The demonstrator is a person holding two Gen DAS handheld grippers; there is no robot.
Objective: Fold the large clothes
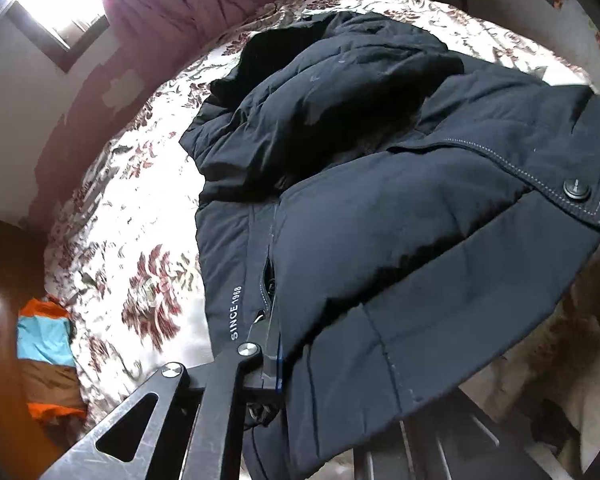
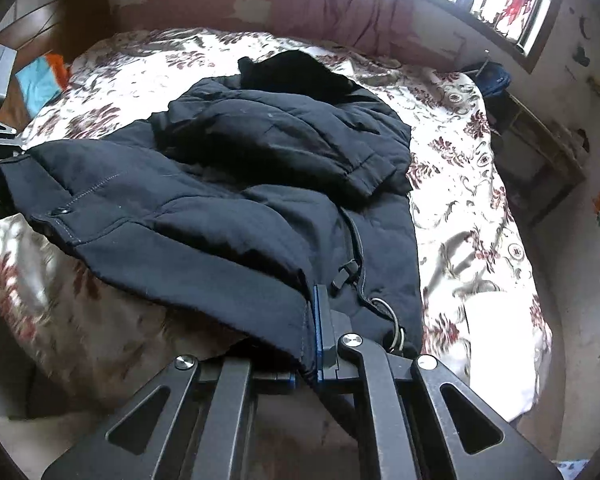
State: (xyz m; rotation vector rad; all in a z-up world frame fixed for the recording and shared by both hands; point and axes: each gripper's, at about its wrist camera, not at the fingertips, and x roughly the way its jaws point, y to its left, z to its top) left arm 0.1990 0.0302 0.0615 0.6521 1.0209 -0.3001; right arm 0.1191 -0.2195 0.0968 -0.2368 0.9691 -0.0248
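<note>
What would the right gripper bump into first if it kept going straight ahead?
The right gripper is already shut on the hem of the dark padded jacket. Going straight on, it would probably push into more of that jacket, bunching it, with the flowered bedspread beneath. Depth is hard to judge here.

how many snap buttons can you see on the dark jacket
1: a round black snap button on the stitched flap of the jacket, also showing at the jacket's left edge in the right wrist view. Folds may hide others.

bare bedspread (image 2: 460,208) beside jacket (image 2: 220,184), pink curtain (image 2: 352,4) behind
</note>
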